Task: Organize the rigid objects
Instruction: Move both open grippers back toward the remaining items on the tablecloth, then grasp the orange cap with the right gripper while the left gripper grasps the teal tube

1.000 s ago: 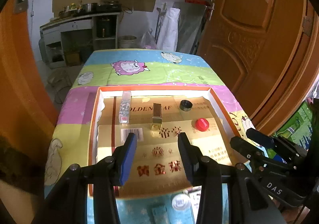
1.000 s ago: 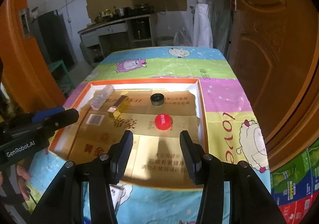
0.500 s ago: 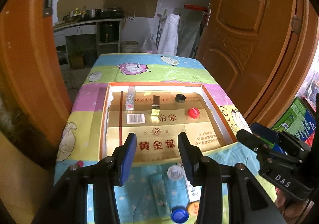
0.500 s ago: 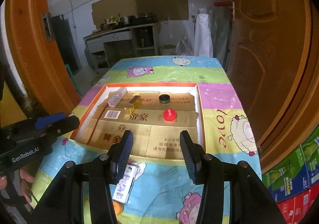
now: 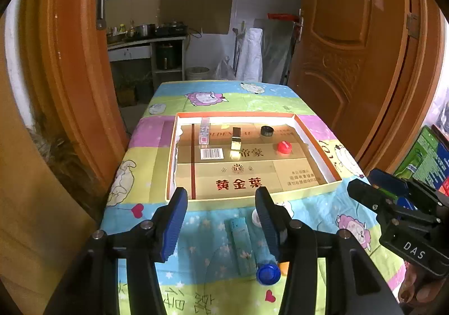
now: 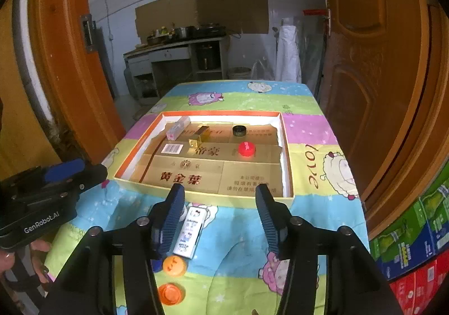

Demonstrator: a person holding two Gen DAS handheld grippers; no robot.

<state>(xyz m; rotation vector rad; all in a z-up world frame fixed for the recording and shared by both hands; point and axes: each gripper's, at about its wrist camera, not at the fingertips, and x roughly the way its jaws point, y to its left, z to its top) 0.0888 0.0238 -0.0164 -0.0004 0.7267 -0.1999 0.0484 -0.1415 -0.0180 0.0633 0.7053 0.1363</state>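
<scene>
Shallow tray, orange rim, white inner walls, floor lined with gold printed cardboard, sits mid-bench on the cartoon-print cloth. Contents, all toward the far half: clear slim box at far left; gold rectangular case just right of it, lying lengthwise; black round cap far right; red cap just nearer than the black one. The four lie apart from one another.

Outside the tray, on the cloth by its near wall: teal flat pack, white round lid partly hidden by a finger, blue cap; white printed box, two orange caps nearer the camera.

Left tool: jaws wide apart, gripping nothing, above the cloth short of the tray; teal pack lies between its fingers, blue cap by the right finger.

Right tool: jaws wide apart, gripping nothing, also short of the tray; white printed box just inside its left finger. The two tools are well apart, side by side at the near bench edge
</scene>
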